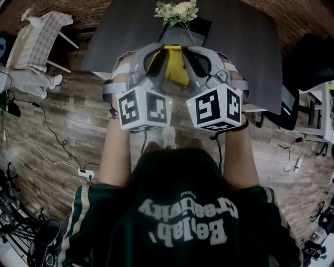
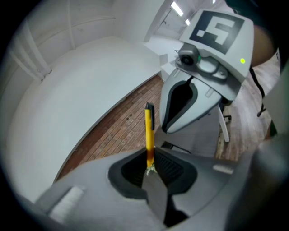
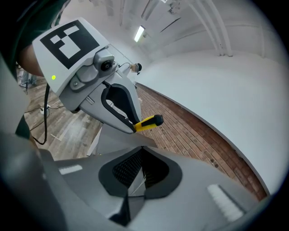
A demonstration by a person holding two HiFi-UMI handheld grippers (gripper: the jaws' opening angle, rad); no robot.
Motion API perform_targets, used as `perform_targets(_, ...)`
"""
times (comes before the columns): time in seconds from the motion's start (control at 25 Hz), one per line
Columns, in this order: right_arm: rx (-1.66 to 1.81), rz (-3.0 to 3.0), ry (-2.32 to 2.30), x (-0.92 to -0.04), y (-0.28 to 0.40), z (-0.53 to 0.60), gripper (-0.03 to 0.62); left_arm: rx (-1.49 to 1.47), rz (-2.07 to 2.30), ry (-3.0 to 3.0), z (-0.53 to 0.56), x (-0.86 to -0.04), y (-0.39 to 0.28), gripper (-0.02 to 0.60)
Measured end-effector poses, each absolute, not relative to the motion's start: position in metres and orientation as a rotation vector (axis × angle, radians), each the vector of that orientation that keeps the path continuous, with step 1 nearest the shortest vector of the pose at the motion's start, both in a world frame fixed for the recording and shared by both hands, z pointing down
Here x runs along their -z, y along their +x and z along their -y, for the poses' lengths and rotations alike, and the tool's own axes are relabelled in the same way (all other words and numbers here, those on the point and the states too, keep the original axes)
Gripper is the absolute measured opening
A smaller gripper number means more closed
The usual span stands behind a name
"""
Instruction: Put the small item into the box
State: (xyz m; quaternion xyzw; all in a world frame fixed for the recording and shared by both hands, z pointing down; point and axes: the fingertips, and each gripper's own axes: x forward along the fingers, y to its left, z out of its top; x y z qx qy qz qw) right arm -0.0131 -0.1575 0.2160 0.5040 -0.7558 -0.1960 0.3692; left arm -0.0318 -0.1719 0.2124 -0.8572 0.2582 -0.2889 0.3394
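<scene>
A slim yellow pen with a black end [image 2: 148, 128] sticks straight out from between the shut jaws of my left gripper [image 2: 151, 168]. The right gripper view shows the same pen [image 3: 145, 123] at the left gripper's tip. My right gripper [image 3: 139, 173] is shut, with nothing visible between its jaws. In the head view both grippers are raised side by side over a dark table [image 1: 245, 47], the left gripper [image 1: 166, 49] almost touching the right gripper [image 1: 187, 50]. A yellow box-like thing [image 1: 176, 70] on the table shows between them, mostly hidden.
A bunch of pale flowers [image 1: 177, 11] and a dark flat thing [image 1: 195, 30] are at the table's far side. A cloth-draped chair [image 1: 42, 31] stands at left, an office chair [image 1: 292, 109] at right. Cables [image 1: 57, 146] run over the wooden floor.
</scene>
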Motion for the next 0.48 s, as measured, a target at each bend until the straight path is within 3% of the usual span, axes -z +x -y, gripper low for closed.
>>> perform_targets(0.48,0.495,1.907,1.307,-0.212,-0.005,0.181,0.006,0.713,-0.643,-2.245,0.196,-0.208,-0.024,0.048)
